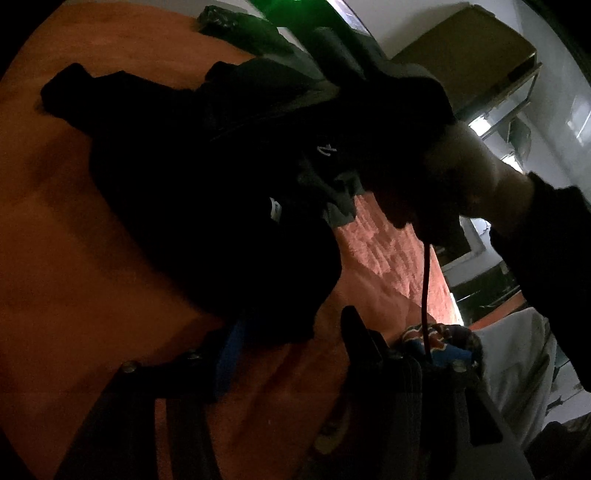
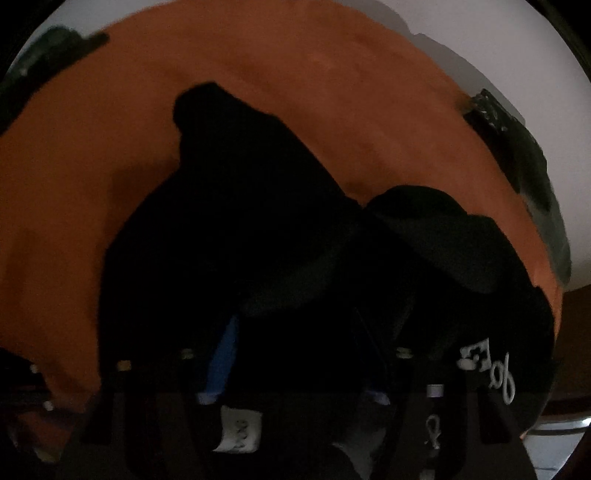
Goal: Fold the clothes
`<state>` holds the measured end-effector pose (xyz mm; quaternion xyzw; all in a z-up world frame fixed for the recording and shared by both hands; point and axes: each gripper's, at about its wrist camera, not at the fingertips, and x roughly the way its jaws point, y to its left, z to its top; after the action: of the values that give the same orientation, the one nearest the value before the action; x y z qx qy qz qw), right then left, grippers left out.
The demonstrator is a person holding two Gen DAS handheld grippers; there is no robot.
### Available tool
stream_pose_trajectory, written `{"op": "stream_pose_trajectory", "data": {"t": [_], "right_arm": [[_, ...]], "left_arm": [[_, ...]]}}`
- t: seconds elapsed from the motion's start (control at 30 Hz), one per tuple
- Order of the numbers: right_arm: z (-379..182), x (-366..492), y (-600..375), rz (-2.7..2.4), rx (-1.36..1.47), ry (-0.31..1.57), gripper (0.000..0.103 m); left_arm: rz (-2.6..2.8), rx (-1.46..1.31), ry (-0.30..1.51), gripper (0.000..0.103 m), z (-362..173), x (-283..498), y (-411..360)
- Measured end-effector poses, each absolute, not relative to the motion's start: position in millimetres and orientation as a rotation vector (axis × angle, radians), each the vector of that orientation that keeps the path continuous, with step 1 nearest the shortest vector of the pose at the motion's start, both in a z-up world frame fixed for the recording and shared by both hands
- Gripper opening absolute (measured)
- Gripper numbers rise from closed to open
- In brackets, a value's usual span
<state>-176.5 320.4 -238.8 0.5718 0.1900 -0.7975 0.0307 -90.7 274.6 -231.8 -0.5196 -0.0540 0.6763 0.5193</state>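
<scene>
A black hooded garment (image 1: 207, 192) with small white print lies bunched on an orange blanket (image 1: 55, 258). In the left wrist view my left gripper (image 1: 291, 332) is wide apart, its blue-padded finger (image 1: 229, 354) at the garment's near edge, nothing clearly between the fingers. Beyond the garment a gloved hand (image 1: 465, 177) holds my right gripper, mostly hidden by cloth. In the right wrist view the garment (image 2: 240, 221) fills the frame and lies over and between my right gripper's fingers (image 2: 221, 358); the gripper (image 2: 295, 354) looks closed on the black cloth, though it is too dark to be sure.
A dark green garment (image 1: 243, 29) lies at the blanket's far edge; it also shows in the right wrist view (image 2: 524, 166). A patterned cloth (image 1: 439, 339) and a white cloth (image 1: 517, 354) lie at the right. Shelving (image 1: 491, 62) and a white wall stand behind.
</scene>
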Motion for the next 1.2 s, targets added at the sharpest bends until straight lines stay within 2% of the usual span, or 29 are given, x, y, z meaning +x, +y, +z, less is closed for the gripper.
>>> {"op": "stream_pose_trajectory", "data": {"t": [0.03, 0.17, 0.33, 0.5, 0.57, 0.77, 0.93, 1.1, 1.2], "right_arm": [[-233, -177, 323, -2.481, 1.749, 0.555, 0.003], [-190, -168, 346, -2.672, 1.568, 0.280, 0.003], [-126, -142, 364, -2.852, 1.372, 0.114, 0.003], [-70, -123, 371, -2.962, 1.219, 0.027, 0.003], [-46, -111, 375, -3.003, 1.126, -0.028, 0.003], [30, -65, 388, -3.138, 0.809, -0.108, 0.003], [78, -40, 417, -3.177, 0.754, -0.319, 0.003], [94, -18, 444, -3.197, 0.728, -0.428, 0.003], [101, -5, 456, -3.186, 0.716, -0.478, 0.003]], "left_arm": [[1.621, -1.249, -0.130, 0.055, -233, -90, 277], [1.634, -1.259, -0.120, 0.057, -237, -86, 286], [1.688, -1.268, -0.145, 0.059, -236, -92, 285], [1.809, -1.171, -0.111, 0.060, -218, -94, 295], [1.859, -1.151, -0.097, 0.065, -211, -99, 305], [2.037, -1.033, 0.090, 0.066, -175, -118, 333], [2.174, -0.969, 0.079, 0.065, -147, -139, 340], [2.184, -0.843, 0.109, 0.066, -114, -138, 329], [2.098, -0.789, 0.161, 0.076, -106, -132, 330]]}}
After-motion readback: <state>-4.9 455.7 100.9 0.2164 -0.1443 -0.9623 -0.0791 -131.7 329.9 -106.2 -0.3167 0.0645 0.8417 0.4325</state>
